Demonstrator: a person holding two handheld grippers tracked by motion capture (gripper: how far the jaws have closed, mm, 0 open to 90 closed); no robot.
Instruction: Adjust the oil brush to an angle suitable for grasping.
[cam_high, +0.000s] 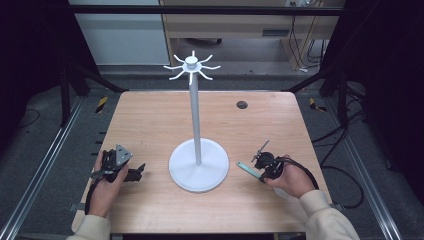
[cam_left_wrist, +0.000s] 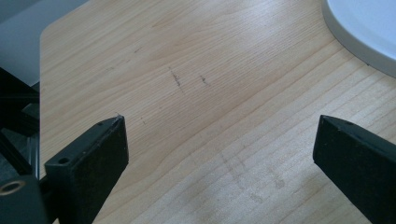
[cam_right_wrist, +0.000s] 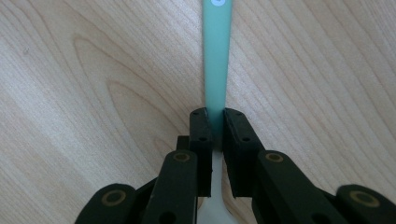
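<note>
At the lower left of the high view, the person's left hand (cam_high: 102, 187) rests on the wooden table (cam_high: 150, 120) and holds the left gripper (cam_high: 134, 173), which lies low and points toward the frame's middle. In the left gripper view its two black jaws stand wide apart at the lower corners, with bare wood between them and nothing gripped.

In the middle of the high view a white stand (cam_high: 198, 165) rises from a round base to a crown of curved hooks near the top of the frame; an edge of that base shows at the upper right of the left gripper view.

At the lower right, the right hand (cam_high: 295, 181) holds the right gripper (cam_high: 261, 174). Its jaws are pinched on the pale green handle of a utensil (cam_right_wrist: 217, 56), which runs from the jaws up to the top edge of the right gripper view, close over the wood.
</note>
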